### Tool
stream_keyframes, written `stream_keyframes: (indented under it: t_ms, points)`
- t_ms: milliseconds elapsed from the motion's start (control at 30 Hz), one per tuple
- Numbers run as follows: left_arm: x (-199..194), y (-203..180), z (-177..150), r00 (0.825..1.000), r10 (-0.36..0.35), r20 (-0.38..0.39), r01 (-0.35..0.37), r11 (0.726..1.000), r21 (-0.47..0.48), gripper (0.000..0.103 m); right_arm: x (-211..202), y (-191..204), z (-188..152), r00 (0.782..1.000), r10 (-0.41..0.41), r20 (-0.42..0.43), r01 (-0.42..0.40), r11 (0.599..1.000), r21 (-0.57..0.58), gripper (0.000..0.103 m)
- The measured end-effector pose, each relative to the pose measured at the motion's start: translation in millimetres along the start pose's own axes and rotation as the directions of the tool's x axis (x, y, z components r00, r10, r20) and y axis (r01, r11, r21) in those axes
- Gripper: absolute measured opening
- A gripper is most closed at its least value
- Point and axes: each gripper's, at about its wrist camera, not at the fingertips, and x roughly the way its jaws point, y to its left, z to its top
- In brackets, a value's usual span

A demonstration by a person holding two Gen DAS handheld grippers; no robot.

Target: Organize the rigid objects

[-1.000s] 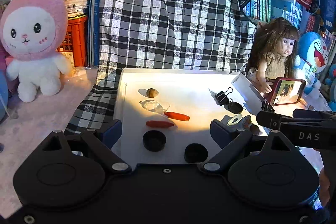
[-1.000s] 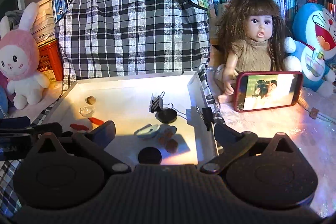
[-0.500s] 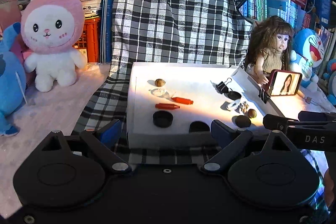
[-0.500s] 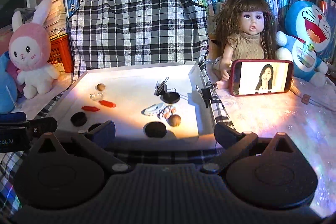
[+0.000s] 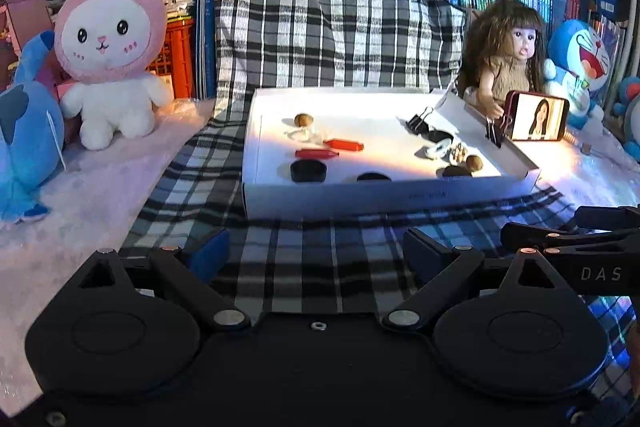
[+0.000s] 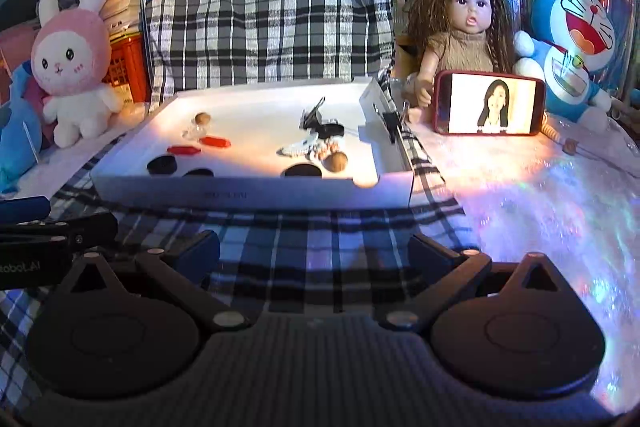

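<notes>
A white tray (image 5: pixel 384 193) (image 6: pixel 256 193) lies on a plaid cloth and holds small items: two red sticks (image 5: pixel 344 145) (image 6: pixel 215 141), black round caps (image 5: pixel 308 171) (image 6: pixel 161 165), a brown nut (image 5: pixel 303 119) (image 6: pixel 202 118), a second nut (image 5: pixel 474 162) (image 6: pixel 338 161), a black binder clip (image 5: pixel 418 123) (image 6: pixel 312 116) and a clear little piece (image 5: pixel 305 135). My left gripper (image 5: pixel 316 251) hangs open over the cloth, short of the tray's near wall, with nothing between its fingers. My right gripper (image 6: pixel 316 249) is open too, likewise in front of the tray and holding nothing.
A pink rabbit plush (image 5: pixel 110 39) and a blue plush (image 5: pixel 24 143) sit at the left. At the right stand a doll (image 6: pixel 466 39), a red phone (image 6: pixel 490 103) with a lit screen and a blue cat plush (image 6: pixel 572 47). Books line the back.
Both grippers have drawn back from over the tray toward the near side and sunk a little; the tray now lies wholly ahead of the fingers. Nothing in the tray has moved.
</notes>
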Motion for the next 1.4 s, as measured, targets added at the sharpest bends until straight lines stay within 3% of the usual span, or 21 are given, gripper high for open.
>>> stream_keyframes:
  t_ms: [433, 1400]
  points:
    - [3.5, -0.1, -26.8, 0.998, 0.027, -0.048, -0.028, 1.0, -0.015, 0.093, 0.1, 1.0, -20.8, 0.999, -0.01, -0.037, 0.01, 1.0, 0.0, 0.103]
    - [15.6, -0.7, -32.6, 0.995, 0.053, -0.089, -0.053, 0.999, -0.003, 0.103, 10.1, 7.2, -27.9, 0.997, -0.029, -0.075, 0.027, 0.999, -0.04, 0.103]
